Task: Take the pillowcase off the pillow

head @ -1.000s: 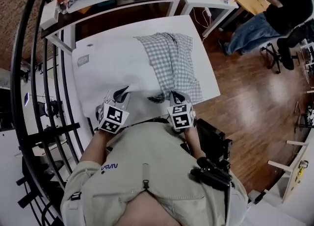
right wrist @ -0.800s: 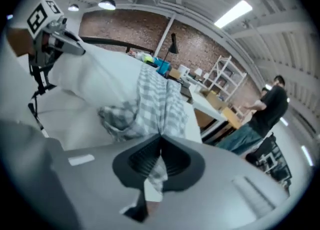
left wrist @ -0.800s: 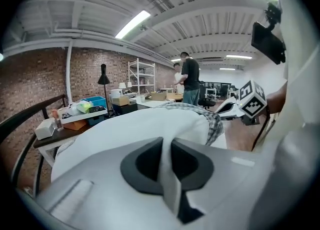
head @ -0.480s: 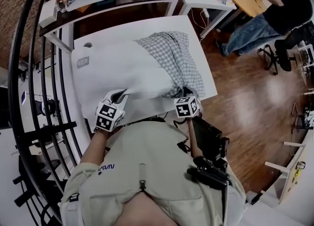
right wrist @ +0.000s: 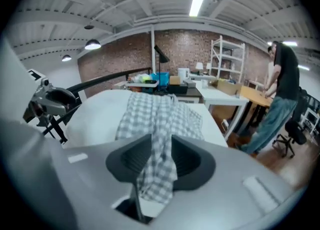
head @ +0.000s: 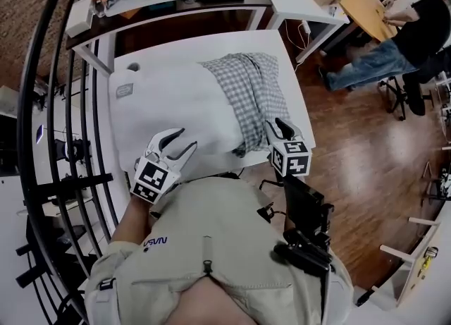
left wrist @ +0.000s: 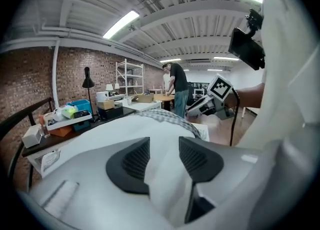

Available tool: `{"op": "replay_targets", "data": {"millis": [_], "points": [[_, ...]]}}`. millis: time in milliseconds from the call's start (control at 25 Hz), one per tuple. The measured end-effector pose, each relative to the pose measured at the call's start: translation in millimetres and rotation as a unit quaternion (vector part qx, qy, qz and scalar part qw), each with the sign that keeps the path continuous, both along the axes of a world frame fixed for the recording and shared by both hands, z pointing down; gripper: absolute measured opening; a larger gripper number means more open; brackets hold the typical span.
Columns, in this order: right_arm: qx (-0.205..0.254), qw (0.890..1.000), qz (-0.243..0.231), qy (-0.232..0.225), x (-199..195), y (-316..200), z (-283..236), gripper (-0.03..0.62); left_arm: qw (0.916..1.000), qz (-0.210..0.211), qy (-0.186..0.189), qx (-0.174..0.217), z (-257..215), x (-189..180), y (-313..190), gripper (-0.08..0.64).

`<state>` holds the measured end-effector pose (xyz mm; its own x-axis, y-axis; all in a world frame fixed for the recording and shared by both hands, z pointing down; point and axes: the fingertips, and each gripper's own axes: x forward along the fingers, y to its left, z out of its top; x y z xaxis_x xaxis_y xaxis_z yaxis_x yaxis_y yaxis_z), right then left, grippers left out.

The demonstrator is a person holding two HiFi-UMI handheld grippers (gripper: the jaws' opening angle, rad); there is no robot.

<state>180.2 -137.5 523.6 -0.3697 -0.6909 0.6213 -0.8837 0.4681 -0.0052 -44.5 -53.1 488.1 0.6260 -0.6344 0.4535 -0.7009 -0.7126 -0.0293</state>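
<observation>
The white bench (head: 211, 44) carries a white pillow (head: 176, 108) that covers most of its top. A grey-checked pillowcase (head: 250, 91) lies bunched over the pillow's right end, spilling onto the bench just beside it.

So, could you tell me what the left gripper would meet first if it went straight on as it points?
Most likely the plump white pillow: the left gripper tilts down at it from close by. Its fingers have just been opening, with white pillow cloth seen between them; depth is unclear.
</observation>
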Motion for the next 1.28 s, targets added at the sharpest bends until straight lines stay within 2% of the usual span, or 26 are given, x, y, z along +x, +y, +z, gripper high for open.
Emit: {"op": "replay_targets", "data": {"millis": [120,280,440,560,640,800,880,960,1040,1080,1120,1160,1200,1280], "points": [[0.034,0.999,-0.016,-0.007,-19.2,-33.5,-20.7,0.127,0.9993,-0.032,-0.001,0.019,-5.5,-1.9,-40.0,0.22],[0.061,0.997,-0.046,-0.004,-40.7,-77.8,-38.5,0.127,0.9976,-0.048,-0.016,0.048,-21.0,2.2,-98.3,0.255],[0.068,0.995,-0.07,-0.004,-61.2,-128.2,-49.4,0.127,0.9962,-0.069,-0.025,0.048,-25.4,0.8,-162.3,0.262],[0.048,0.995,-0.091,-0.015,-81.2,-158.2,-50.6,0.141,0.996,-0.084,-0.023,0.019,-10.1,-2.5,-195.2,0.262],[0.034,0.994,-0.103,-0.015,-92.6,-175.9,-47.8,0.151,0.9957,-0.085,-0.036,-0.013,10.8,-1.1,-205.9,0.276],[-0.003,0.992,-0.124,0.024,-110.3,-206.0,-22.9,0.18,0.991,-0.062,-0.079,-0.089,55.7,12.1,-198.8,0.285],[-0.034,0.988,-0.138,0.056,-118.9,-211.8,1.9,0.204,0.989,-0.052,-0.094,-0.101,74.0,16.8,-189.7,0.232],[-0.072,0.981,-0.153,0.096,-124.8,-208.8,29.9,0.215,0.9884,-0.044,-0.111,-0.094,84.4,21.0,-179.5,0.127],[-0.07,0.975,-0.157,0.144,-122.8,-209.7,43.8,0.219,0.9884,-0.039,-0.129,-0.07,85.0,24.5,-170.0,0.043],[-0.054,0.973,-0.159,0.158,-123.2,-210.8,44.1,0.218,0.9886,-0.039,-0.134,-0.055,82.3,25.4,-165.1,0.028],[-0.033,0.972,-0.161,0.166,-125.4,-212.0,40.3,0.193,0.9891,-0.04,-0.135,-0.042,77.1,25.4,-160.0,0.023],[-0.009,0.971,-0.162,0.173,-126.9,-213.5,33.9,0.134,0.9901,-0.042,-0.131,-0.03,69.1,24.4,-154.9,0.02],[0.011,0.97,-0.159,0.183,-125.7,-214.6,26.8,0.04,0.9914,-0.045,-0.121,-0.019,58.8,22.6,-149.8,0.018],[0.041,0.968,-0.143,0.2,-116.6,-215.3,11.2,0.015,0.9945,-0.051,-0.092,-0.002,32.4,16.9,-140.0,0.017]]}}
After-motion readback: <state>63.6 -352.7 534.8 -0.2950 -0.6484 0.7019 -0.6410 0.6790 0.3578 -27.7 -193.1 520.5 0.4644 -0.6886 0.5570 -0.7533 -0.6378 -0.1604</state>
